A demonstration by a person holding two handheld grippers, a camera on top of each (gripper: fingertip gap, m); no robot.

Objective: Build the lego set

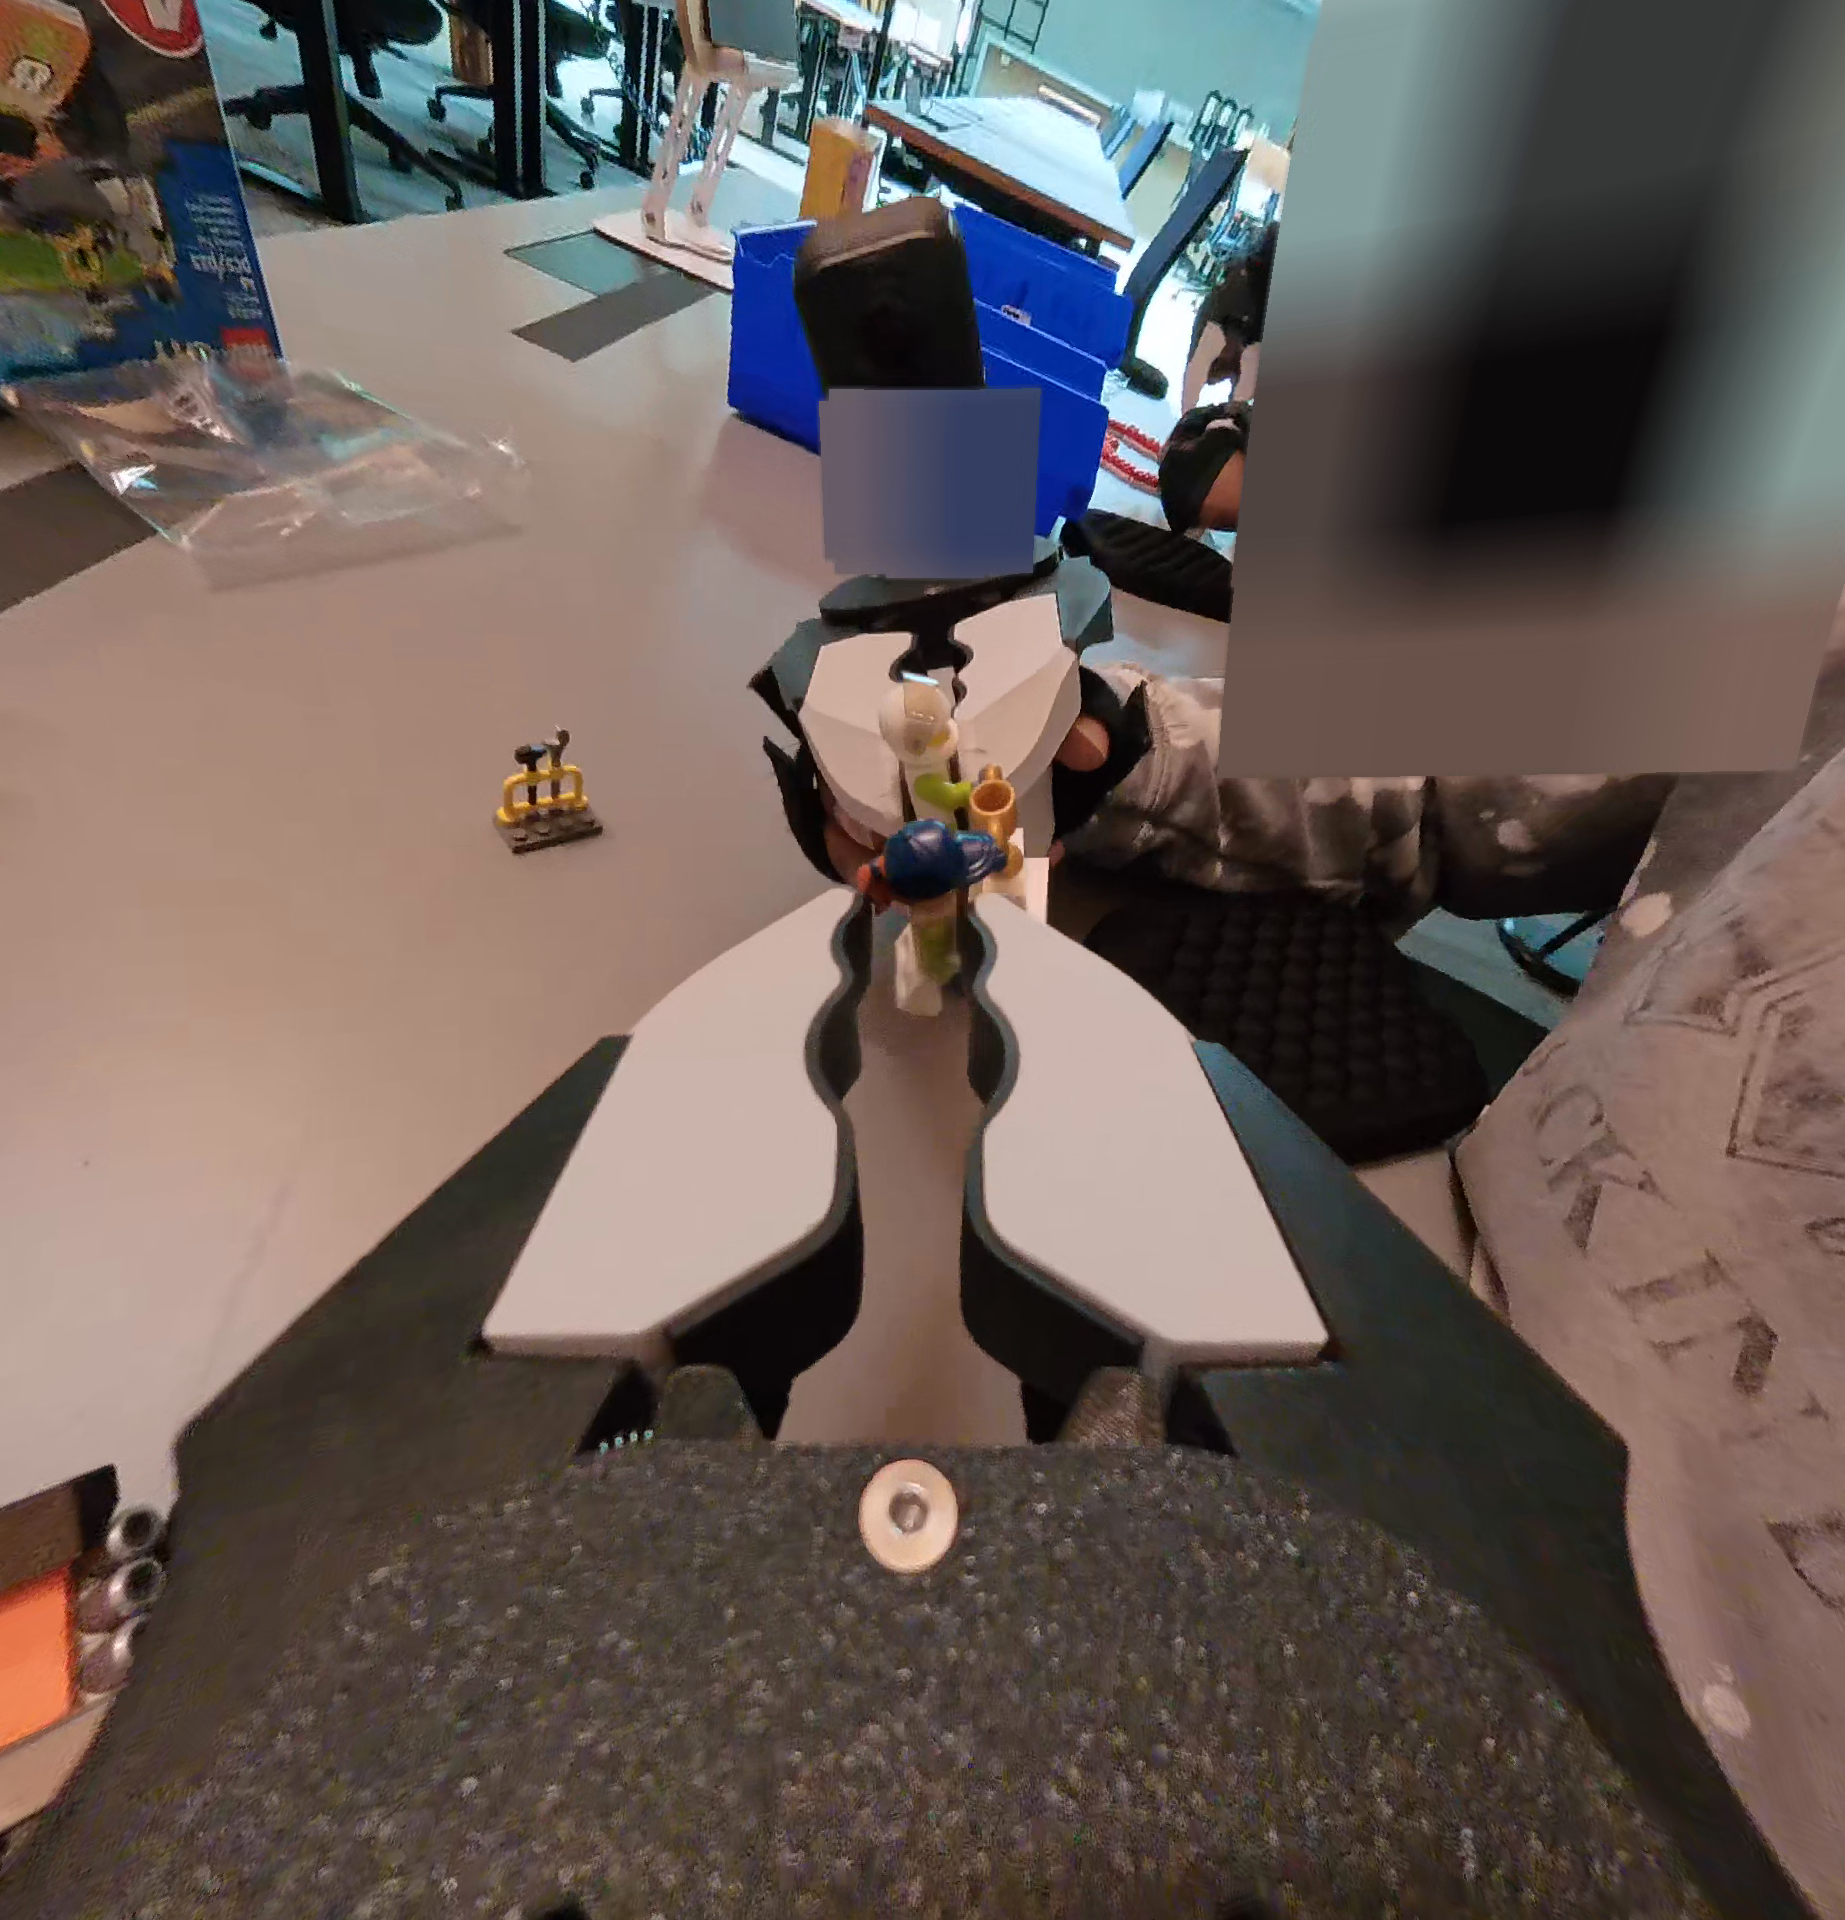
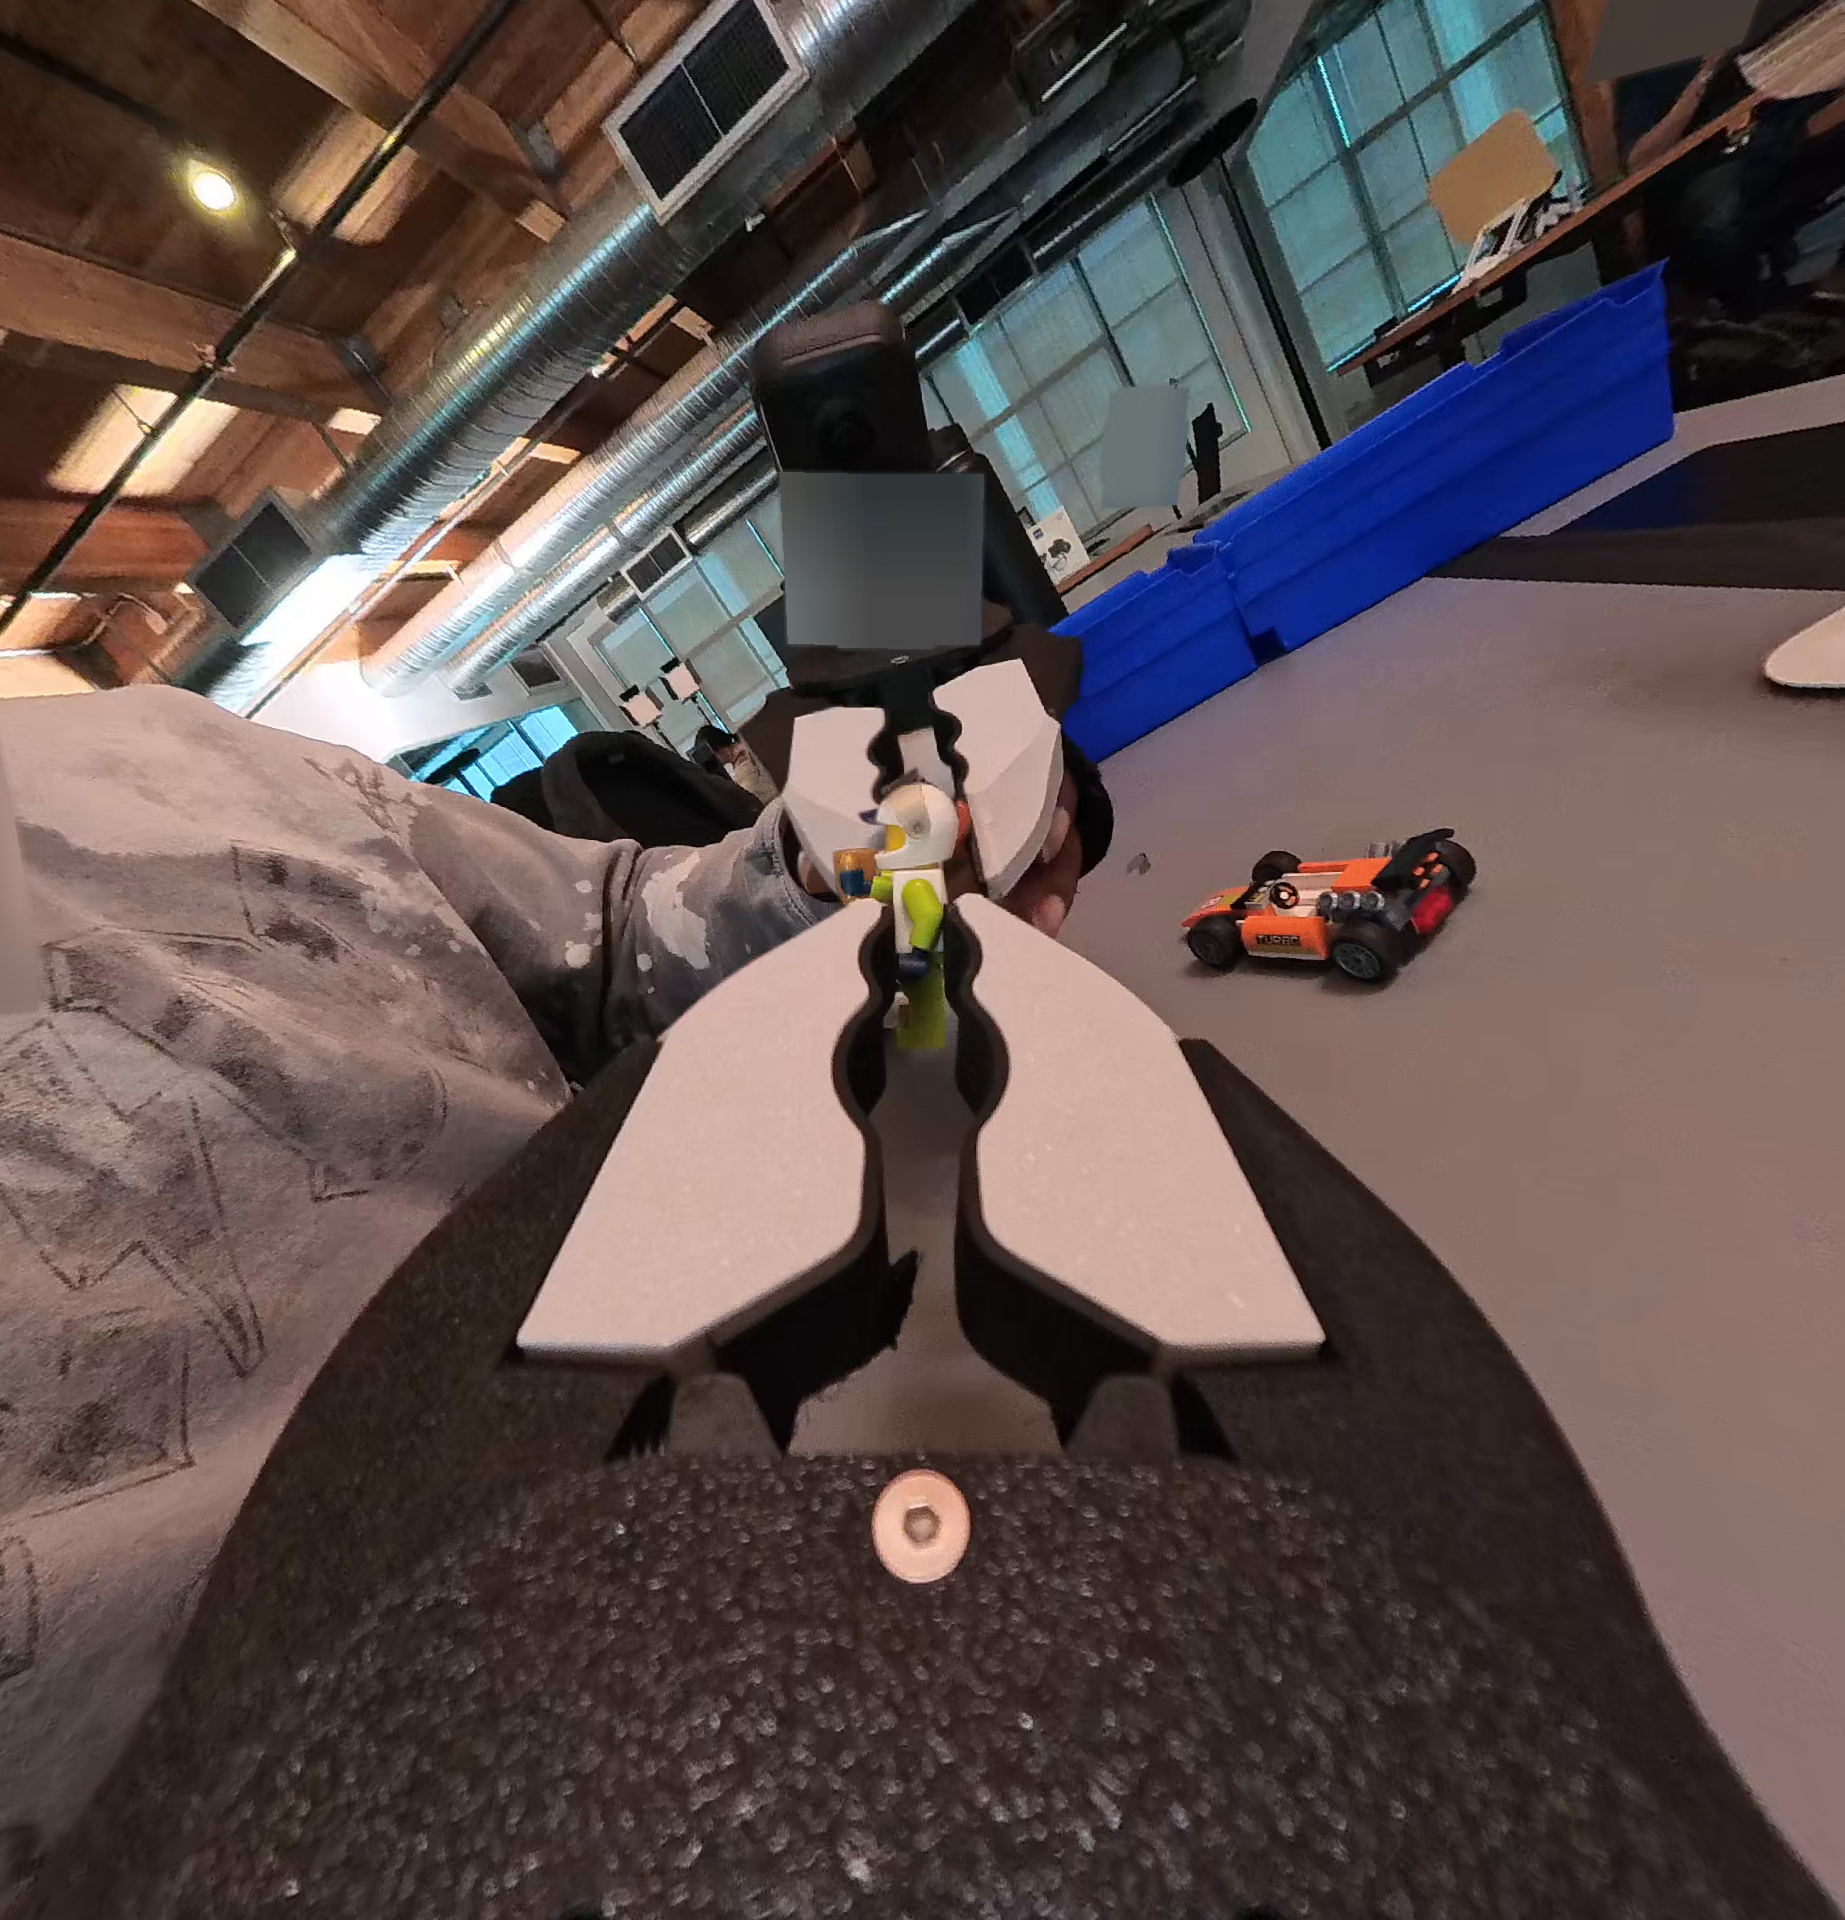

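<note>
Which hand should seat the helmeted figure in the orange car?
Probably right. Its gripper pinches the helmeted figure, and the orange car sits on the table off to its right.

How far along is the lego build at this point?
Done: the orange race car and the yellow tool rack stand finished on the table. In hand: left gripper shut on a blue-capped minifigure, right gripper shut on a white-helmeted minifigure, a gold cup between them. Remaining: seating the cup, probably; whose hand it is in, I cannot tell.
</note>
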